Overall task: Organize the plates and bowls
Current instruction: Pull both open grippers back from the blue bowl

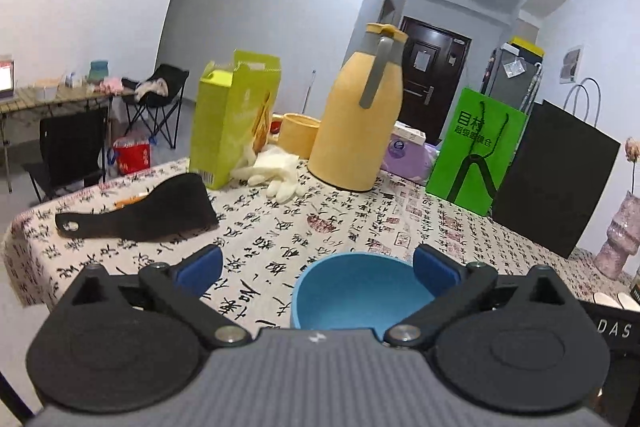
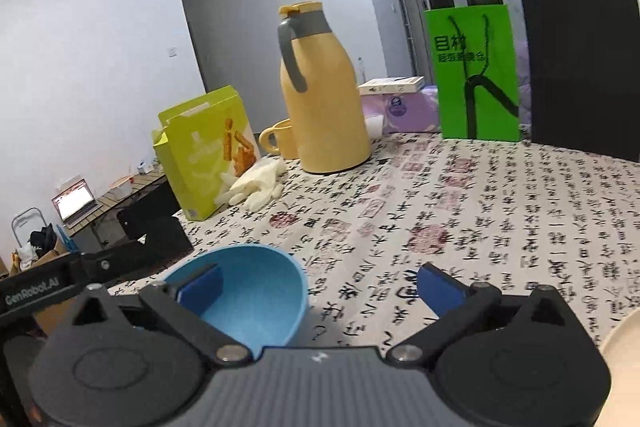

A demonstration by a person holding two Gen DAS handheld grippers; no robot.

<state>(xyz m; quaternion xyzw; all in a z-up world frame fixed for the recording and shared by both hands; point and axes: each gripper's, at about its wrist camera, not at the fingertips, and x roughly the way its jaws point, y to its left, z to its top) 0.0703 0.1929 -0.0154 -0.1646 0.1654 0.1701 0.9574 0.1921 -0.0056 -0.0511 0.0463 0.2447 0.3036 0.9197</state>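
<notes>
Both claws [image 1: 316, 267] [image 2: 320, 285] spread wide

Blue bowl [image 1: 352, 291] – cream tablecloth [image 1: 304, 219] with black calligraphy – yellow flask [image 1: 356, 123], green bag [image 1: 476, 155]

Counted on the calligraphy-print tablecloth [image 1: 280, 227]: one blue bowl [image 1: 356, 293], one yellow thermos jug [image 1: 358, 123], one yellow mug [image 2: 280, 139], one lime-green snack box [image 1: 232, 119]. Also one green paper bag [image 1: 476, 155], one black paper bag [image 1: 556, 179], one black paddle-shaped board [image 1: 160, 211], one purple tissue pack [image 2: 404, 111]. Just one pale plate edge [image 2: 622, 351] visible at the right; white gloves [image 1: 276, 175] bunched together, number unclear.
</notes>
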